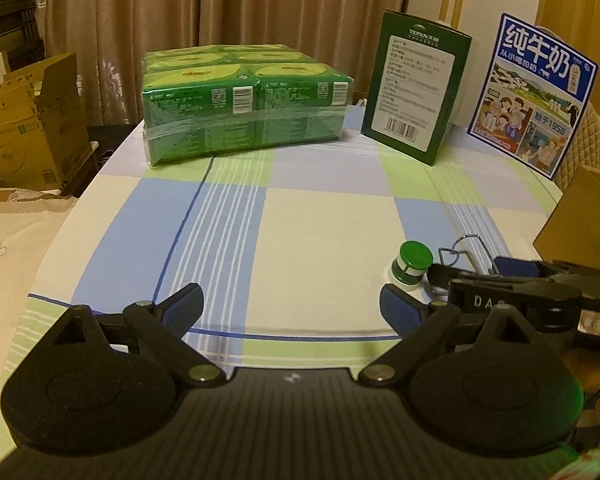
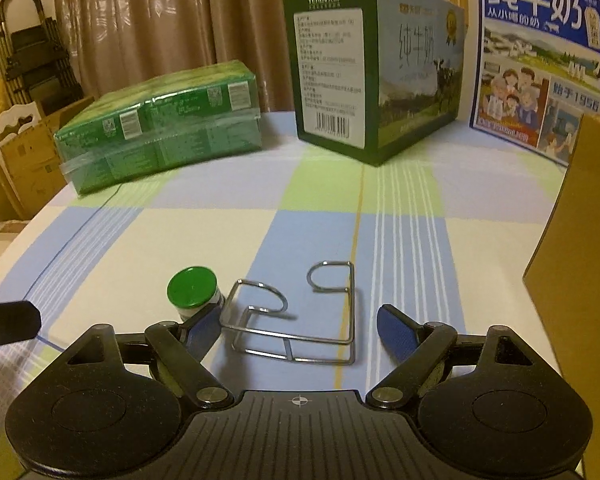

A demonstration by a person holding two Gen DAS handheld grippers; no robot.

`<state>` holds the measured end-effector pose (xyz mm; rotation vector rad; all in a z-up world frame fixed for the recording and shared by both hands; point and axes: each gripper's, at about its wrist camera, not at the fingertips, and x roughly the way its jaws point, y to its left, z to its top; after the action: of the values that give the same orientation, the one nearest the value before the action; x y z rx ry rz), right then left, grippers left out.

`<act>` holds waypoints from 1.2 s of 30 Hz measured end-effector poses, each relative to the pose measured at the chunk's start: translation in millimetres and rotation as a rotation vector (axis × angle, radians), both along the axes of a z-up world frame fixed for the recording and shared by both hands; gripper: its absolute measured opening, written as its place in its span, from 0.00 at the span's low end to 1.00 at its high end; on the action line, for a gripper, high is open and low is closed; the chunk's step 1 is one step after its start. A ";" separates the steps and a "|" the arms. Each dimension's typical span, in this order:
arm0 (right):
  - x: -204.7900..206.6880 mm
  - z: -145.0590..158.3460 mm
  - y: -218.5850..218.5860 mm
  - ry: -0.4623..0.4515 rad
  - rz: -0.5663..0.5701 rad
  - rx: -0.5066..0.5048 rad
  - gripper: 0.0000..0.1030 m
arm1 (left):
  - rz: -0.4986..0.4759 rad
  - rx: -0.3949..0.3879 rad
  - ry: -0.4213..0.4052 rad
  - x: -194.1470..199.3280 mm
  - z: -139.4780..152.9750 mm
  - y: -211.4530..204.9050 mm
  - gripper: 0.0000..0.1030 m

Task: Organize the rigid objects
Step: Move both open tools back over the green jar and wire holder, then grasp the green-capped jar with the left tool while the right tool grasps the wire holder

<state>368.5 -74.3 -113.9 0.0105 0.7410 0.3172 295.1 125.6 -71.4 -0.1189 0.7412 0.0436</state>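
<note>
On the checked blue, green and cream tablecloth lies a bent wire holder of shiny steel, two hooked loops rising from a flat double rail. It sits near the front edge, right of centre, and the right gripper hangs just over it with its blue-padded fingers spread to either side of the frame. The pads do not press on the wire; nothing is gripped. Just left of the holder, close against the left finger, stands a small white bottle with a round green cap; whether the finger touches it I cannot tell.

The left gripper waits over bare cloth further left, its jaws wide apart and empty.

The wire holder looks light and stiff, but thin and smooth, so I would expect it to slip or twist if pinched on a single strand. The better hold, to my eye, is across the double rail at the near side, where two wires run close together and give the pads something to bite. The loops would likely spring a little if squeezed. The little bottle seems light and easy to topple, so the left finger needs care as it closes.

Far across the table sit a shrink-wrapped block of green cartons at the left, an upright dark green milk box in the middle, and a blue illustrated milk carton at the far right, all well apart from the grippers.
</note>
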 end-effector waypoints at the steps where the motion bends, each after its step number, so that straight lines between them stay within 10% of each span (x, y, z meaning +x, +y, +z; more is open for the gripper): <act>1: 0.4 0.5 -1.1 -0.002 0.000 0.005 0.74 | -0.003 0.004 0.001 0.0 -0.2 -1.3 0.90; 21: -17.1 20.5 -39.1 0.008 -0.026 -0.017 0.63 | -0.210 0.051 -0.027 9.1 -5.5 -40.6 0.88; 36: -29.7 41.8 -69.0 0.037 -0.046 0.030 0.63 | -0.270 0.069 -0.072 47.1 -34.3 -73.2 0.49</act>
<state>338.8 -143.3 -72.1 0.0618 0.7716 0.2843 342.2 52.4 -105.7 0.0459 0.6782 -0.1909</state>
